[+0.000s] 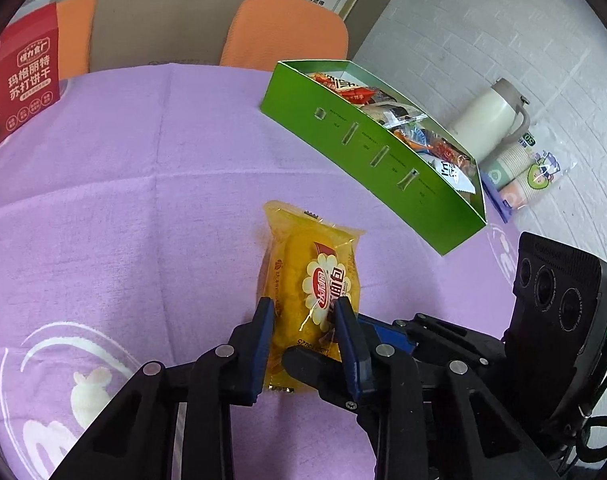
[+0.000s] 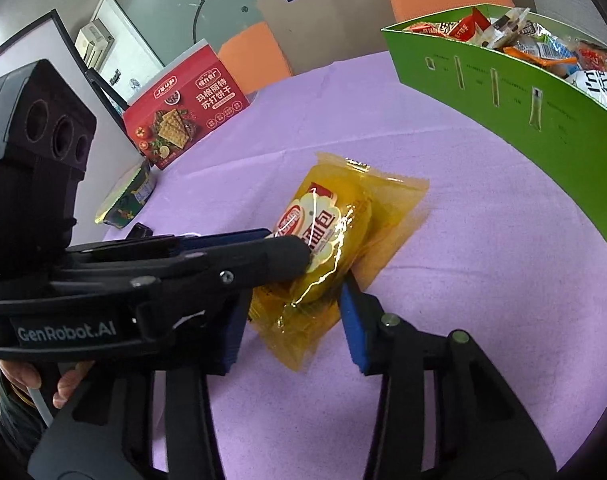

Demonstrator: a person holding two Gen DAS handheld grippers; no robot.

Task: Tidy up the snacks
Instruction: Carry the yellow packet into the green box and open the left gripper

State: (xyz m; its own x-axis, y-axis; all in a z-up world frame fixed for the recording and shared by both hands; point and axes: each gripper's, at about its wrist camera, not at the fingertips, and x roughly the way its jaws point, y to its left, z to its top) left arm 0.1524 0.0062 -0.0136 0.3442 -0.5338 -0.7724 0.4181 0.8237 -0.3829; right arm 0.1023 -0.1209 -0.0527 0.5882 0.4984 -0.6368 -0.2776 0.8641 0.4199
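On the far left of the left wrist view, a red cracker box (image 1: 23, 80) is cut off by the picture's edge, so only part of its front is seen. The same box (image 2: 187, 104) is seen whole in the right wrist view, left of and behind the bread packet, with a small foil-lidded tub (image 2: 127, 200) lying on its side just in front of it; what the tub's label says cannot be made out.

In the middle, a yellow bread packet (image 1: 311, 276) is laid flat on the purple tablecloth (image 1: 123, 200). Its long axis is run from the grippers away toward the green box, with the crimped far end pointed that way. The near end is hidden under the grippers. The left gripper (image 1: 303, 312) is closed on the packet's near part, its blue pads (image 1: 263, 340) pressed against both sides. The right gripper (image 2: 295, 304) is set around the same packet (image 2: 335, 232) with its pads at either side; the left pad is largely covered by the other tool, and a firm clamp cannot be told.

To the right of the packet, a green box (image 1: 363, 152) is seen filled with mixed snack wrappers, too jumbled to name. Beyond the box, a pale flask (image 1: 491, 116) and sleeved paper cups (image 1: 523, 172) are seen off the table
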